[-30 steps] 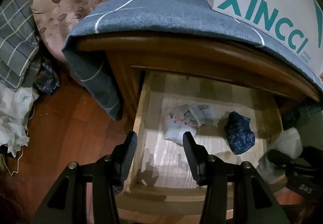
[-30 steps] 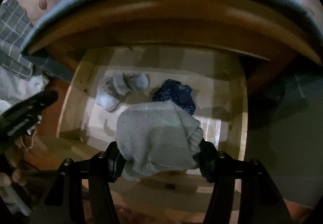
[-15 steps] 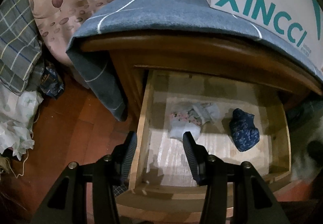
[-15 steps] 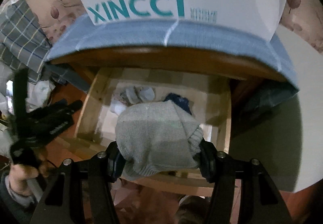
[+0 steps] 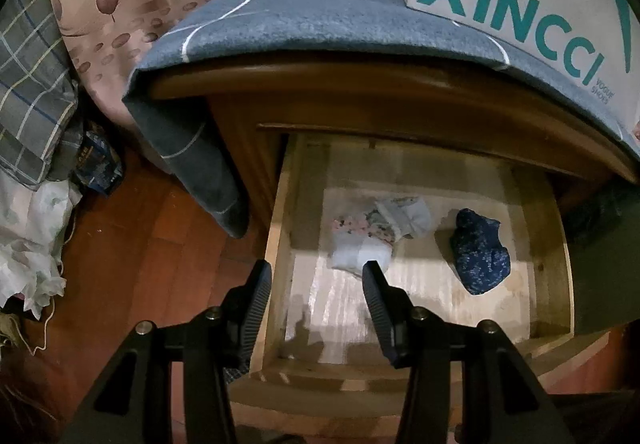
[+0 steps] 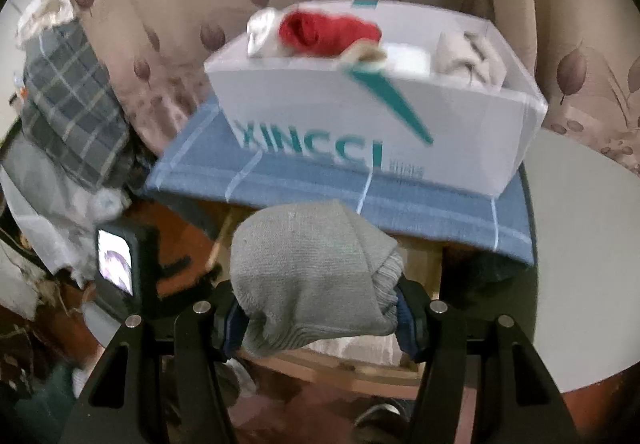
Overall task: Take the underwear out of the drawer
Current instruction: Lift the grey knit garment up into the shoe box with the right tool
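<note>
Right gripper [image 6: 320, 308] fingers clamped on grey knitted fabric bundle [image 6: 316, 276], held up in front of white XINCCI cardboard box [image 6: 380, 115]. Left gripper [image 5: 318, 280] fingers partly open, empty, over open wooden drawer [image 5: 276, 244]; pale floral underwear [image 5: 376, 232] mid-drawer, dark blue patterned underwear [image 5: 480, 256] toward right edge.

**Layout at nightstand**

Box [image 6: 376, 111] stands on cloth [image 5: 320, 15] covering the nightstand [image 5: 400, 99] top. Open drawer [image 5: 276, 244] below: patterned bundle [image 5: 376, 232] near its left wall, second bundle [image 5: 480, 256] toward its right wall, apart.
</note>
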### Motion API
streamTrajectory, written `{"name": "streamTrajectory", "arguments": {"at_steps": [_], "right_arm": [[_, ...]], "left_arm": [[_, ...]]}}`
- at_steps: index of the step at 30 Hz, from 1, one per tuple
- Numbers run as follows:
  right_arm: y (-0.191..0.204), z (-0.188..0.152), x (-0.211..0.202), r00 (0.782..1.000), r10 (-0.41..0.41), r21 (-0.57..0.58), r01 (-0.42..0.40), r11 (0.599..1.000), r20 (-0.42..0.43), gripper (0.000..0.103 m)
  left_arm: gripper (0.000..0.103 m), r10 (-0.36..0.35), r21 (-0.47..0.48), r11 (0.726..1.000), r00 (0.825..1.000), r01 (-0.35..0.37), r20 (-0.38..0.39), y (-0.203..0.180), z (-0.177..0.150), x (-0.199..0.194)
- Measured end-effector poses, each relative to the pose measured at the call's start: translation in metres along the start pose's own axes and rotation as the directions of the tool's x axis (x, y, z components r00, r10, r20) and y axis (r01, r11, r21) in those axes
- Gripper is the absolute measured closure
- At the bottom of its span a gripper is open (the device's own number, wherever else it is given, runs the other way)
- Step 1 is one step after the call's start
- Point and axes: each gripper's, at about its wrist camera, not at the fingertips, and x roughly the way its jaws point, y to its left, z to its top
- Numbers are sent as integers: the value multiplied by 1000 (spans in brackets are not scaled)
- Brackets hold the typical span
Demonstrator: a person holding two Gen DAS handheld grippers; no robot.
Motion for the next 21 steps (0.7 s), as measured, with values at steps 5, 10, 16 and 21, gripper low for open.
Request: {"name": "streamTrajectory", "arguments": {"at_steps": [5,10,16,21], "right_arm": [[-8,51,-29,994,-57,4,57,998,96,46],[-17,107,-38,976,-132,7,133,991,173,44],[-26,140,-3,972,-201,4,202,979,121,44],[-39,149,26,976,-206,41,204,978,64,44]], "left_arm": [[55,-10,-19,1000,1000,10,-14,2,0,2],[55,-11,-27,1000,1000,11,-15,3,0,2],[55,-6,-21,1000,1000,6,-18,6,0,3],[55,-12,-37,999,1000,11,-19,10,1,3]]}}
